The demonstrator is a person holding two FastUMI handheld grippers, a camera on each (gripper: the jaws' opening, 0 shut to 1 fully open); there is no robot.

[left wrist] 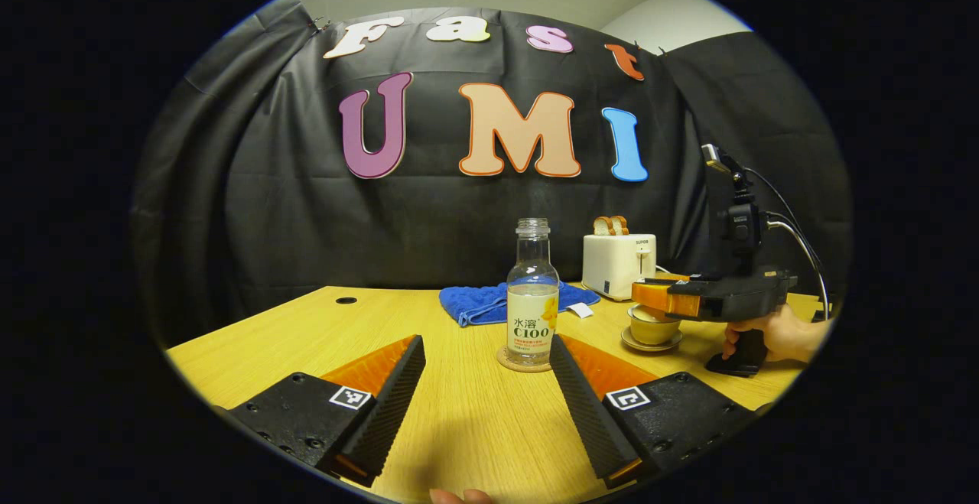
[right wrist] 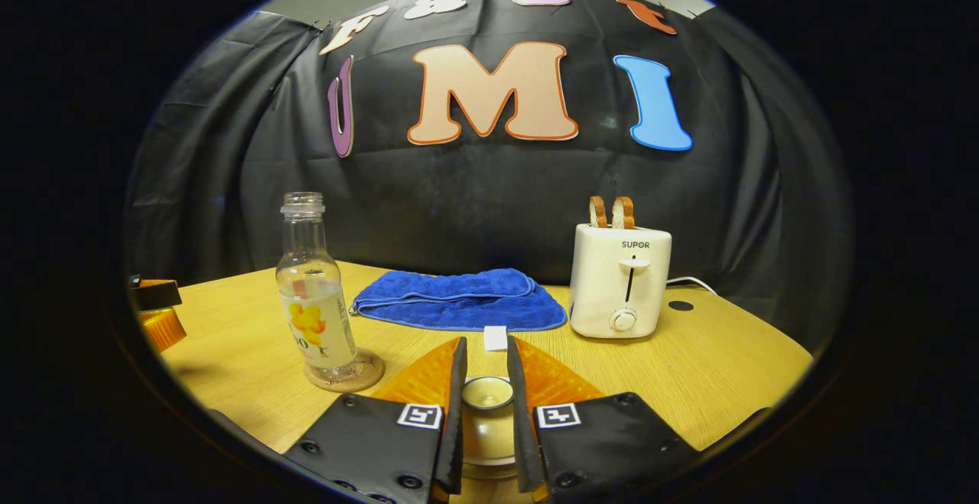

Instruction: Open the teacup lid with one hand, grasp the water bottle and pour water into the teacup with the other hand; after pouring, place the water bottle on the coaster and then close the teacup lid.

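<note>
A clear, capless water bottle (left wrist: 531, 297) stands upright on a round coaster (left wrist: 524, 361), just ahead of my left gripper (left wrist: 486, 342), whose fingers are spread open with nothing between them. In the right gripper view the bottle (right wrist: 313, 297) and coaster (right wrist: 348, 375) are at the left. My right gripper (right wrist: 485, 345) is shut on the knob of the teacup lid (right wrist: 487, 394). Seen from the left gripper view, the right gripper (left wrist: 667, 299) is level over the teacup (left wrist: 652, 330) on its saucer, held by a hand (left wrist: 776, 332). The lid appears to rest on the cup.
A folded blue towel (right wrist: 459, 299) lies at the back of the wooden table (right wrist: 726, 366). A white toaster (right wrist: 621, 281) with two bread slices stands to its right, its cord trailing behind. The table has a small round hole (left wrist: 346, 300) at the far left.
</note>
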